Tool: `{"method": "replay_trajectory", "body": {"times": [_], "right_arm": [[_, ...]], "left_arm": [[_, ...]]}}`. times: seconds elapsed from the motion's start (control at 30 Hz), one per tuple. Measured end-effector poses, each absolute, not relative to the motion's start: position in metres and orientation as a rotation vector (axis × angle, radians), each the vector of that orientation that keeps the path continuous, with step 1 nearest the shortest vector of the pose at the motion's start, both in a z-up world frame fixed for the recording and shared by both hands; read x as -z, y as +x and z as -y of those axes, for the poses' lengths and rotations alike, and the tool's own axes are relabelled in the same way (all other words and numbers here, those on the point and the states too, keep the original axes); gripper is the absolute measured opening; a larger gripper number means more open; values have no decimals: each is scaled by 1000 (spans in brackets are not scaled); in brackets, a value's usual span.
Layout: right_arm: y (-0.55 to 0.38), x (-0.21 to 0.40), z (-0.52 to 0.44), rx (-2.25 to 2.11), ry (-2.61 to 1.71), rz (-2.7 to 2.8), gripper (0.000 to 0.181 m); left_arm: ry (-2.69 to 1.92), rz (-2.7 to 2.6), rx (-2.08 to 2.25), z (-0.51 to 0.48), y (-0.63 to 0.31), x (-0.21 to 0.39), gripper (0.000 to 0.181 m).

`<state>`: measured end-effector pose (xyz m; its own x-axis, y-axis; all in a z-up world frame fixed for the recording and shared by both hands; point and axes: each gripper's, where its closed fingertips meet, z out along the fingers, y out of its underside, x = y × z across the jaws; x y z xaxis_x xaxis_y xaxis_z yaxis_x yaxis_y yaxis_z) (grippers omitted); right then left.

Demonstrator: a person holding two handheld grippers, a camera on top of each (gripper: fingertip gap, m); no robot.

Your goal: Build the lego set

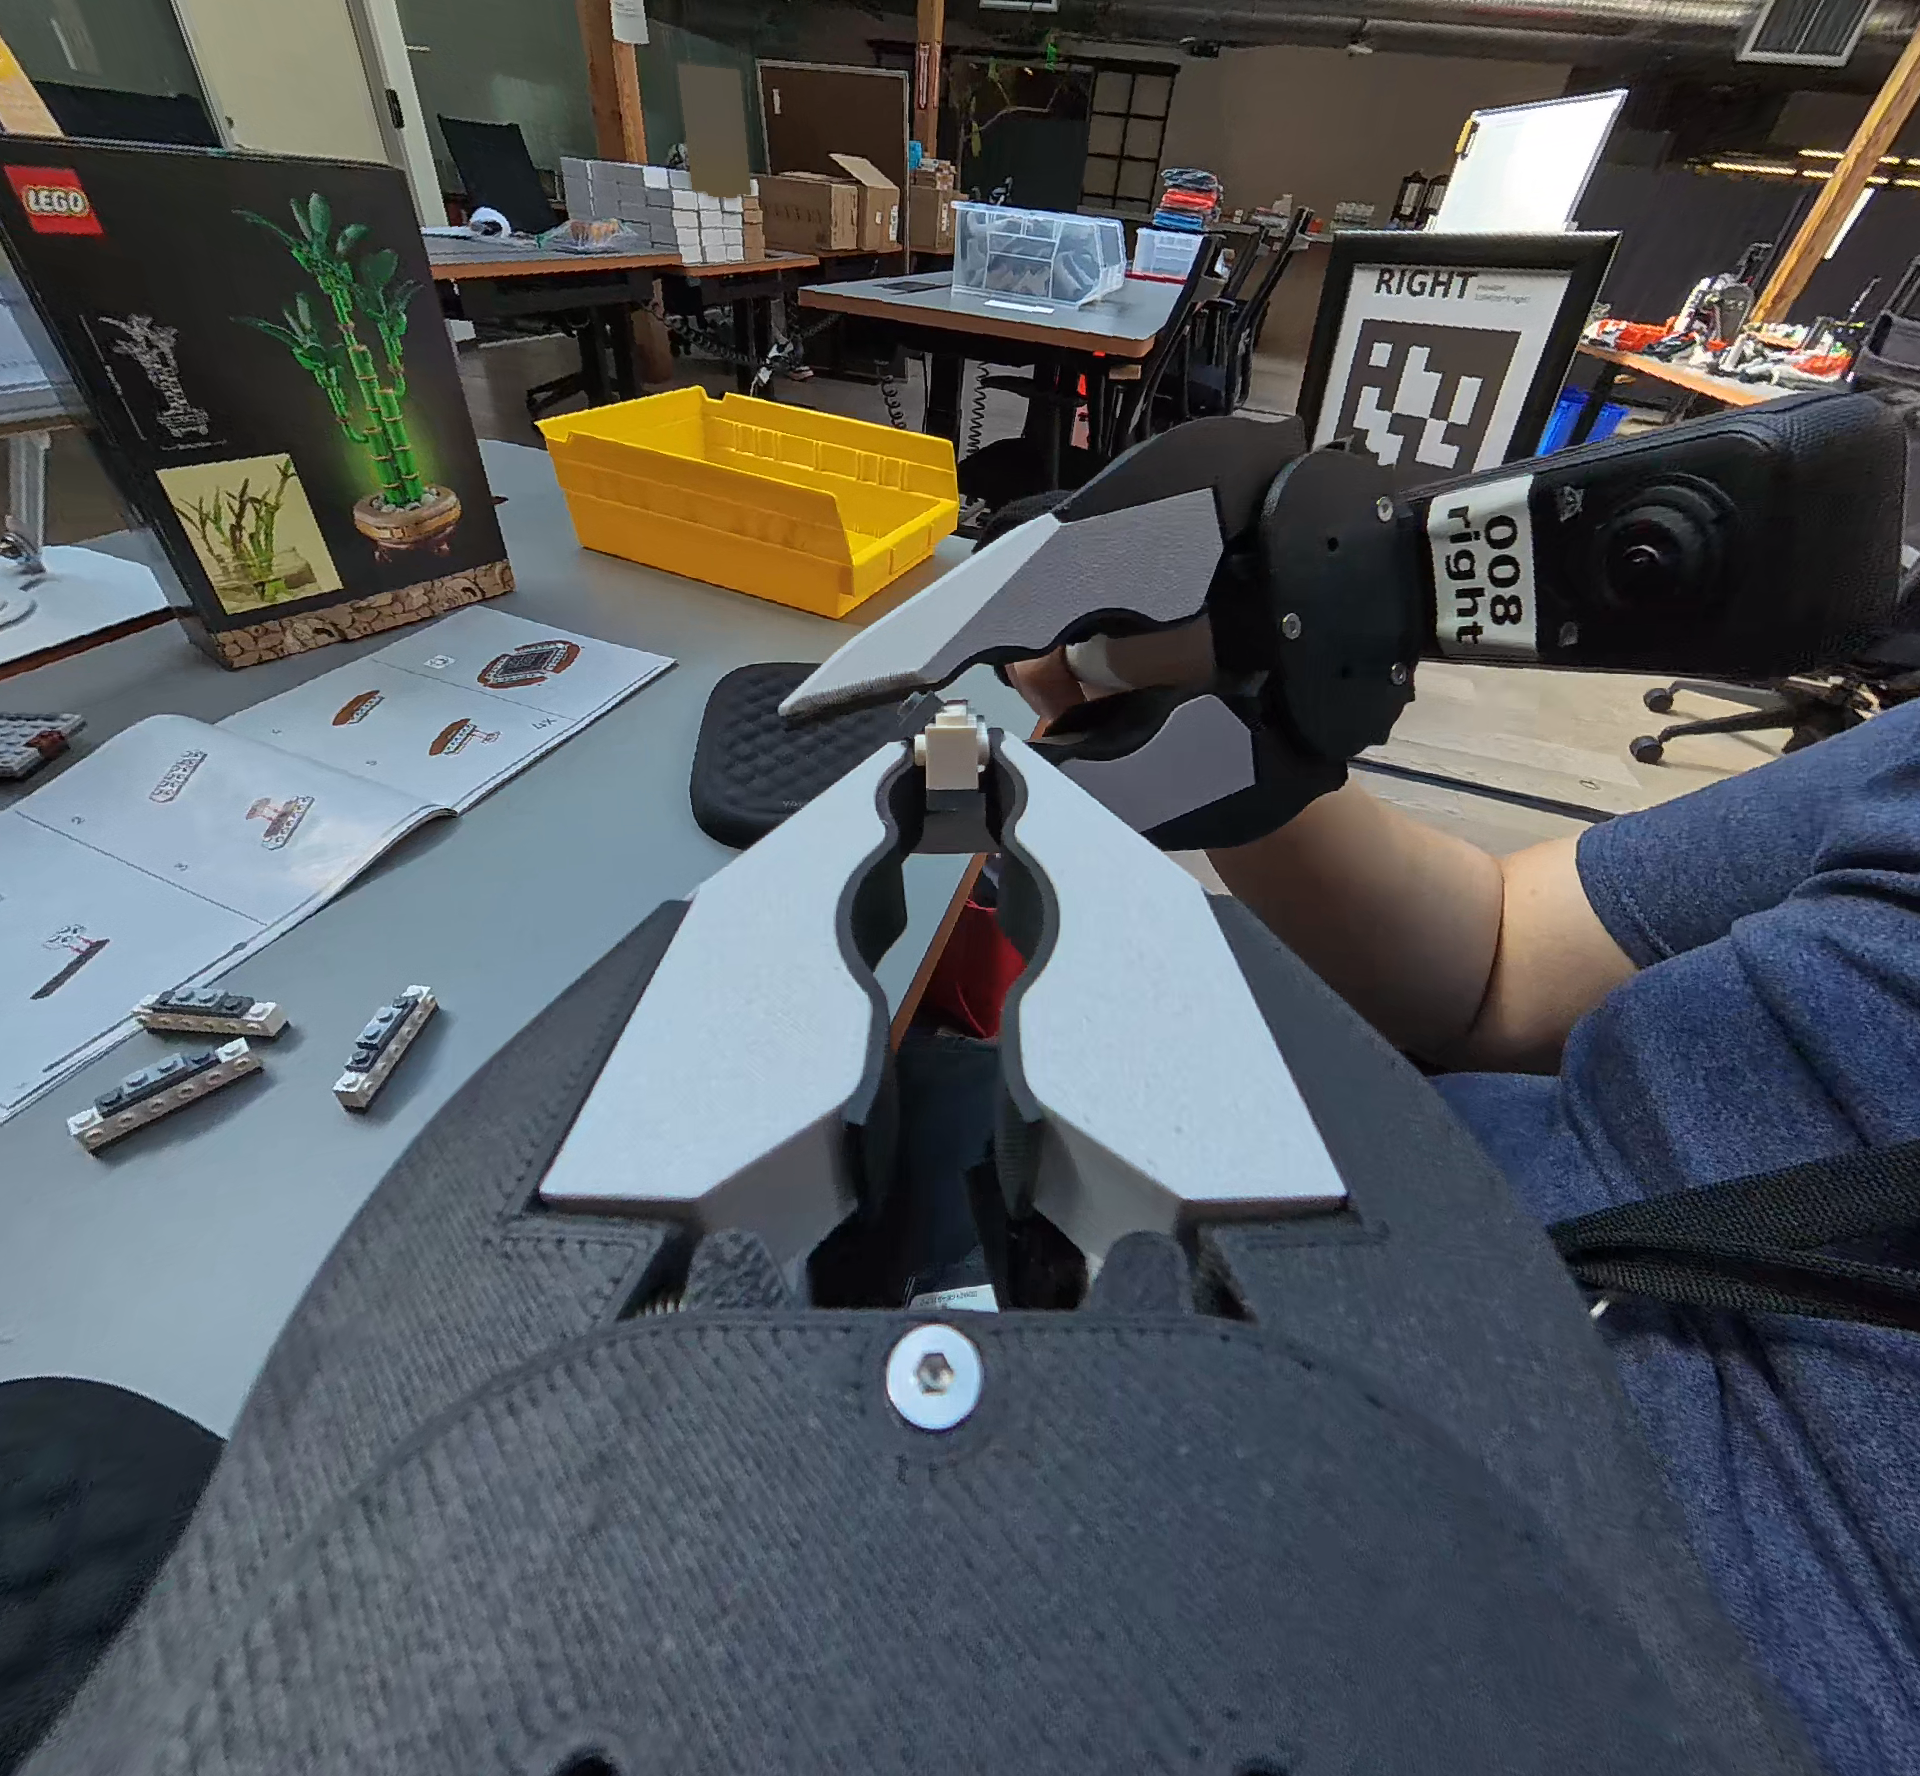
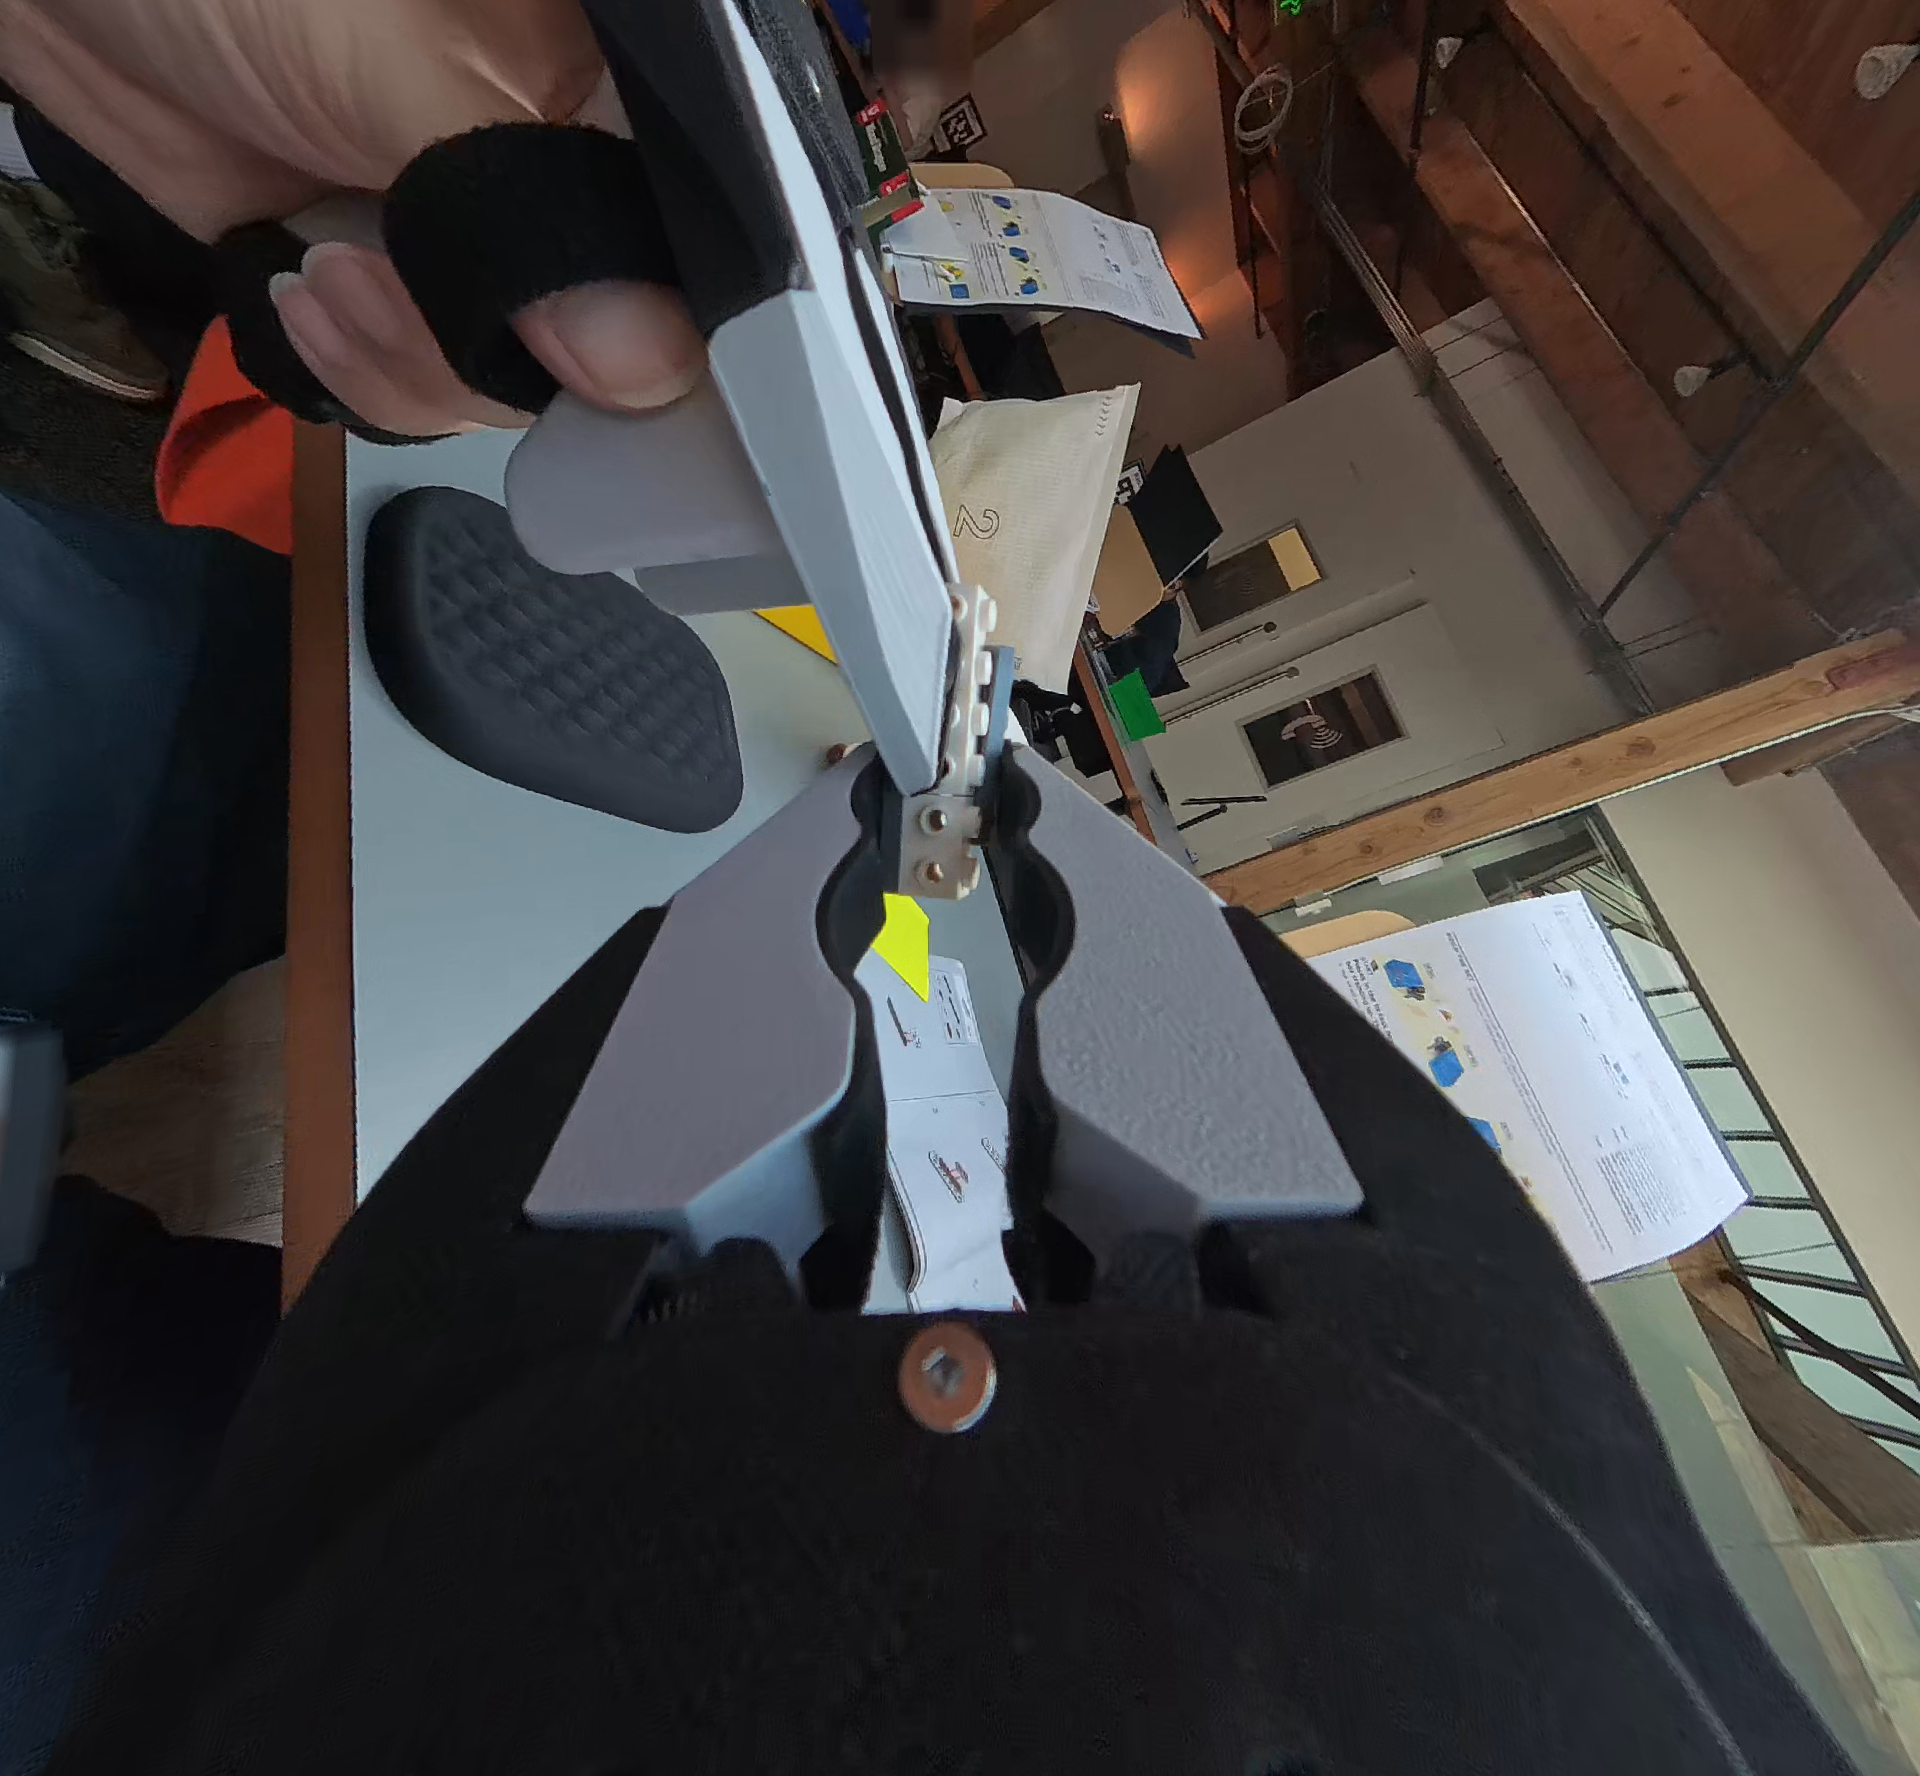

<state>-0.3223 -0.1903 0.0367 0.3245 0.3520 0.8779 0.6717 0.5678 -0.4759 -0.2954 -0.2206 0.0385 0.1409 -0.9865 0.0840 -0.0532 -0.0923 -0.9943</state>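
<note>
My left gripper [image 1: 951, 770] is shut on a short white and grey brick strip [image 1: 951, 750], held up above the table's near edge. In the right wrist view the strip [image 2: 977, 666] sticks out of the left gripper [image 2: 951, 698], studs facing right. My right gripper [image 2: 940, 843] is shut on a small white brick [image 2: 940, 859] with studs showing, and this brick touches the lower end of the strip. In the left wrist view the right gripper [image 1: 935, 703] comes in from the right, its tips just over the strip. Three finished grey and white strips [image 1: 213, 1011] lie on the table at left.
An open instruction booklet [image 1: 312, 791] lies left of the grippers, with the set's box [image 1: 260, 396] standing behind it. A yellow bin [image 1: 748, 500] sits at the back. A black padded rest [image 1: 769, 760] lies under the grippers. A person's arm [image 1: 1455, 947] is at right. The tips of both grippers are at nearly the same place.
</note>
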Motion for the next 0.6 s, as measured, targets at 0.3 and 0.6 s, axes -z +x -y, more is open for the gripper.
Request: {"method": "replay_trajectory", "body": {"times": [0.3, 0.6], "right_arm": [[-327, -36, 188, 251, -998, 1259, 16], [-328, -34, 189, 273, -965, 1283, 18]], "left_arm": [[-1425, -1058, 1229, 217, -300, -37, 9], [-1409, -1094, 1163, 217, -301, -35, 9]]}}
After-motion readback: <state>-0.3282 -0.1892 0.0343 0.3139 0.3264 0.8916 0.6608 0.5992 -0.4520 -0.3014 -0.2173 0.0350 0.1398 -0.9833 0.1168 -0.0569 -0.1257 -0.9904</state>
